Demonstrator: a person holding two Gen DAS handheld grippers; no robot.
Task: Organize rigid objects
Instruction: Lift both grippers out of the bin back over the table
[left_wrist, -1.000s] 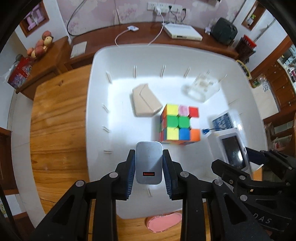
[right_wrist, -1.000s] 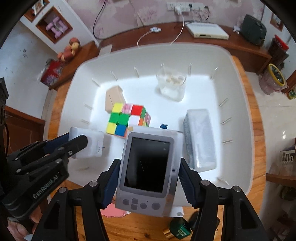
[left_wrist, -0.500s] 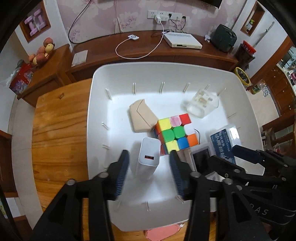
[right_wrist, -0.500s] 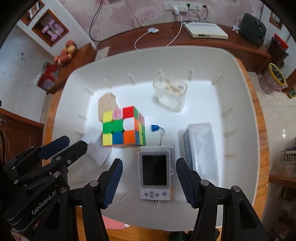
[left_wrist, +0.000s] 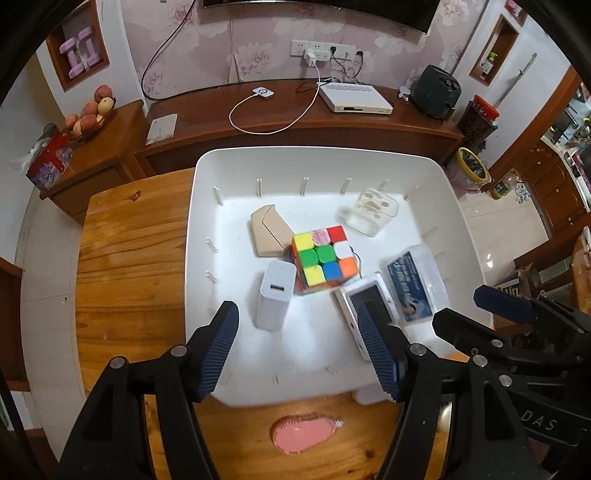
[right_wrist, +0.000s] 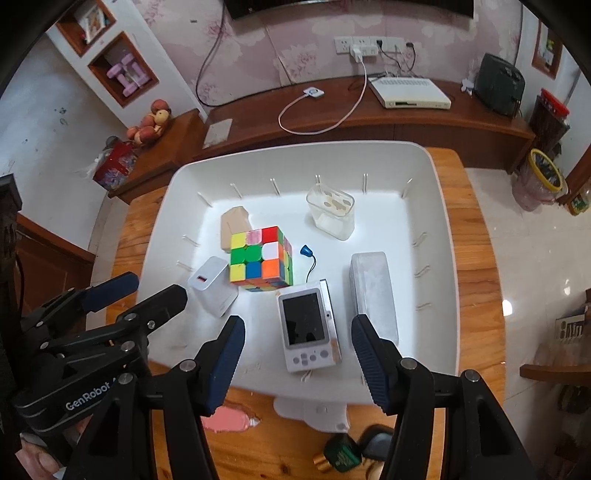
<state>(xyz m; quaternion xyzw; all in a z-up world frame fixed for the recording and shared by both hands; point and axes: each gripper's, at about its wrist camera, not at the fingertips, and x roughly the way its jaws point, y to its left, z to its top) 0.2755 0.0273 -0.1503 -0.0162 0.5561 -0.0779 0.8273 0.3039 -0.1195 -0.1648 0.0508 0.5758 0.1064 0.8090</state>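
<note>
Left gripper (left_wrist: 297, 347) is held above the near part of the white bin (left_wrist: 321, 157), jaws spread, nothing pinched. Its jaws have just been opening. The white USB charger (left_wrist: 275, 301) is seen standing upright on the bin floor just ahead of the gap, nearer the left pad, clear of both pads.

Right gripper (right_wrist: 297, 360) is likewise held over the near edge of the bin (right_wrist: 441, 206), jaws spread and empty. The small white camera (right_wrist: 308, 326) is seen lying flat, screen up, on the bin floor between and just beyond the two pads, touched by neither. Its blue-tipped strap (right_wrist: 309, 258) trails away toward the far side.

Ahead of both claws: a Rubik's cube (left_wrist: 325, 258), just beyond the charger and to its right, with a tan wedge-shaped box (left_wrist: 267, 230) behind it on the left. A clear plastic container (right_wrist: 330, 212) sits further ahead near the bin's far wall. A frosted rectangular case (right_wrist: 373, 295) lies right of the right gripper's right pad, beside the camera.

The bin rests on a wooden table (left_wrist: 129, 266). A pink object (left_wrist: 303, 434) lies on the table below the left gripper, outside the bin. Dark green and gold small items (right_wrist: 341, 458) are seen on the table near the right gripper's base; type cannot be told.
</note>
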